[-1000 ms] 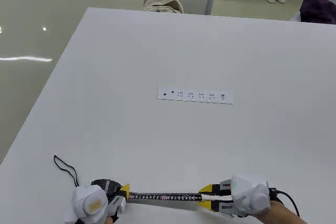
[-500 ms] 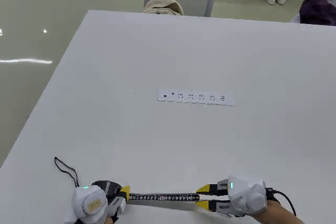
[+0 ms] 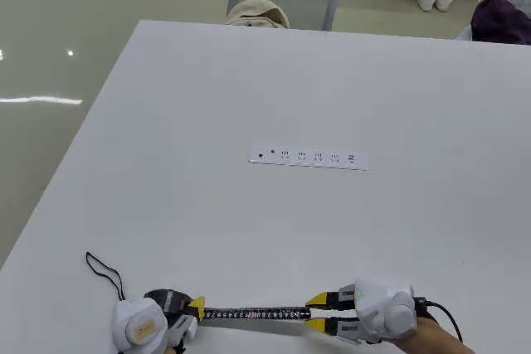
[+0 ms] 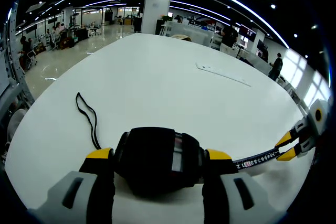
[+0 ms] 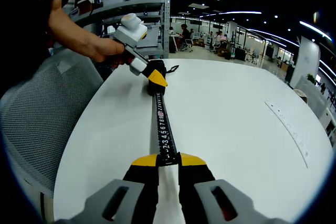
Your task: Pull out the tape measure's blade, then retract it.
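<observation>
You can read black scale digits, 2 through 9, printed along the tape measure's blade (image 5: 161,127); the finer marks blur.

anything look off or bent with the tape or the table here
Nothing stands out. The blade runs straight and unkinked from the case in the left gripper to the right gripper; the wrist strap lies loose on the table.
</observation>
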